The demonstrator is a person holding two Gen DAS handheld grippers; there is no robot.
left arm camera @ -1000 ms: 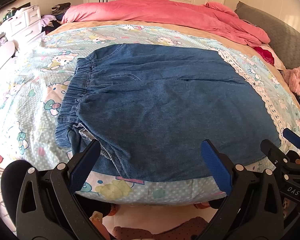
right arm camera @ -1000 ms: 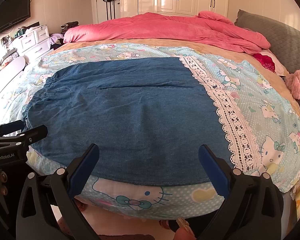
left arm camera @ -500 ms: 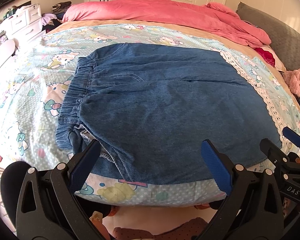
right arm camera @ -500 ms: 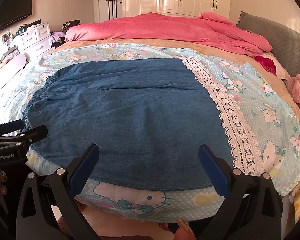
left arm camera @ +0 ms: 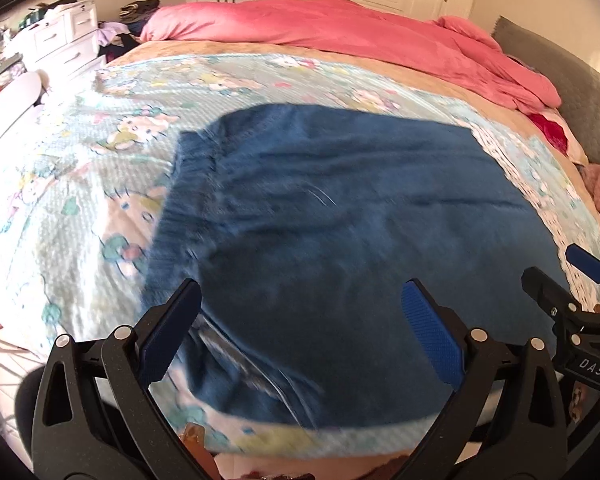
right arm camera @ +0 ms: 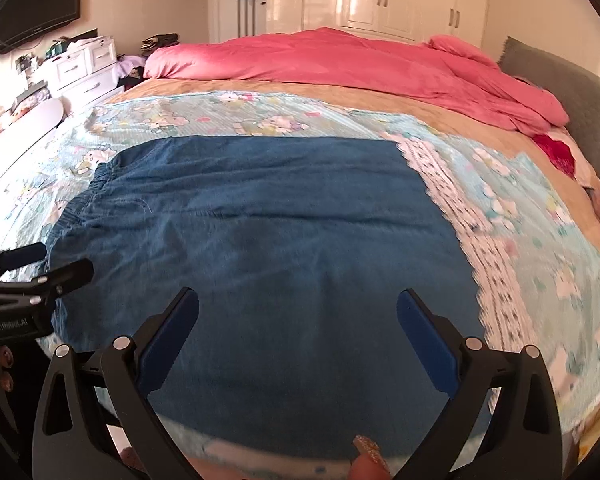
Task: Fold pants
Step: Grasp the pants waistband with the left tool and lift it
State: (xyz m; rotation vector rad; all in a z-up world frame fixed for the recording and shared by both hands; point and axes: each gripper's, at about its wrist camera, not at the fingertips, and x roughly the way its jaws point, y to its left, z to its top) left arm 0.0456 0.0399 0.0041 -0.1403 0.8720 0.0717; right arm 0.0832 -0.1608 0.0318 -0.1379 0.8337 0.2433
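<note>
Blue denim pants point(left arm camera: 340, 232) lie flat on the bed, folded into a wide rectangle, with the gathered elastic waistband point(left arm camera: 184, 200) at the left. They also show in the right wrist view point(right arm camera: 260, 248). My left gripper point(left arm camera: 300, 320) is open and empty, over the pants' near left part. My right gripper point(right arm camera: 298, 324) is open and empty, over the near middle of the pants. Each gripper shows at the edge of the other's view: the right gripper point(left arm camera: 572, 280) and the left gripper point(right arm camera: 40, 264).
The pants rest on a cartoon-print sheet point(right arm camera: 540, 264) with a white lace strip point(right arm camera: 480, 248). A pink duvet point(right arm camera: 340, 60) lies piled at the far side. A grey headboard point(right arm camera: 572, 92) is at the right, white drawers point(right arm camera: 80, 68) at the left.
Both grippers have moved forward over the near edge of the pants and tilted up slightly. The left view is now motion-blurred. Both stay open and empty.
</note>
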